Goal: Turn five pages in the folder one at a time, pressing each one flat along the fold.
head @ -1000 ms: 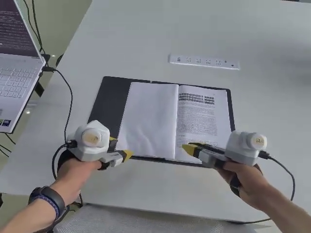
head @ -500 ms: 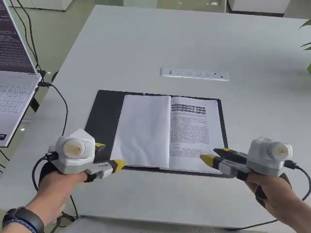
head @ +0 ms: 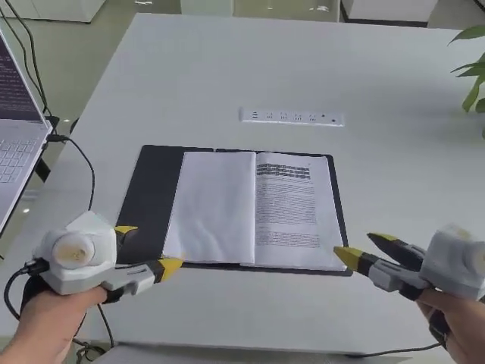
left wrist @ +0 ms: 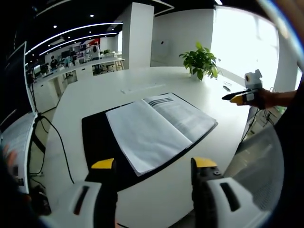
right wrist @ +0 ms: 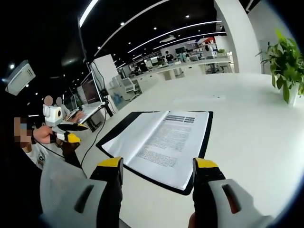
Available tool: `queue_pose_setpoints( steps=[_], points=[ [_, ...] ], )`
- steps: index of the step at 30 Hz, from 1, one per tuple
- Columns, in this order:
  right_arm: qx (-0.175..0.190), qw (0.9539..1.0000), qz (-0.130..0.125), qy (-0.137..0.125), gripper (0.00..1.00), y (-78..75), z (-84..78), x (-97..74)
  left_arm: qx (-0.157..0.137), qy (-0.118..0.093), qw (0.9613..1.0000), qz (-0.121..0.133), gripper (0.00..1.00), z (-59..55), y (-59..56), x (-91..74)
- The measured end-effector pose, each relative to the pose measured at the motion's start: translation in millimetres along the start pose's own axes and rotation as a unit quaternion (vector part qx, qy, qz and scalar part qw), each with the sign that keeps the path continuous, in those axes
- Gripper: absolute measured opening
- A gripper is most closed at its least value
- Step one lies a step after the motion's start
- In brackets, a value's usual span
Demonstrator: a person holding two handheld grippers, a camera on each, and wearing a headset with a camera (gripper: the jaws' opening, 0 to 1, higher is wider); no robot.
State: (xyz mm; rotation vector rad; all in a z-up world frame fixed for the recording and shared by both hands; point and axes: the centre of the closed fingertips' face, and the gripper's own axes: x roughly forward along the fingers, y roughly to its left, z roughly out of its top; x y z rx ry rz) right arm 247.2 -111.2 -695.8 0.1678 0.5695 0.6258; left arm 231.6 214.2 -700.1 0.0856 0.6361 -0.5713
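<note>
Folder [head: 151, 199] between grippers [head: 148, 248] [head: 362, 248] (both agape)

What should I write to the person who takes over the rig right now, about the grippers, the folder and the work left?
Left gripper: open, empty, by the near left corner of the folder.
Right gripper: open, empty, by its near right corner.
The folder lies open on the table, with a blank page on the left and a printed page on the right.
Done: the number of pages turned cannot be told.
Left: probably turn the printed page next, then press it flat along the fold.
</note>
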Motion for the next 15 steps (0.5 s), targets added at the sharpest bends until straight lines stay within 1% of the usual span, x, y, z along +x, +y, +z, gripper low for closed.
queue_pose_setpoints(
  steps=[4,6,9,12,15],
  points=[
    [-0.023,0.9996,-0.006,0.016,0.62,4.1,-8.0,-7.5,-0.011,-0.012,0.9999,0.007,0.67,2.4,0.9,-11.4],
    [-0.027,0.9994,-0.005,0.022,0.63,7.5,-11.3,-9.7,-0.015,-0.014,0.9997,0.01,0.69,2.4,1.2,-15.9],
    [-0.023,0.9995,0.002,0.022,0.64,10.5,-14.9,-10.8,-0.02,-0.015,0.9996,0.014,0.7,-0.6,0.7,-19.8],
    [-0.032,0.9989,0.004,0.035,0.66,13.7,-21.4,-9.9,-0.026,-0.013,0.9994,0.016,0.71,-5.7,-2.7,-21.2],
    [-0.033,0.9987,0.006,0.038,0.68,15.1,-22.2,-10.4,-0.03,-0.012,0.9993,0.017,0.72,-8.2,-6.2,-22.8]
  ],
)
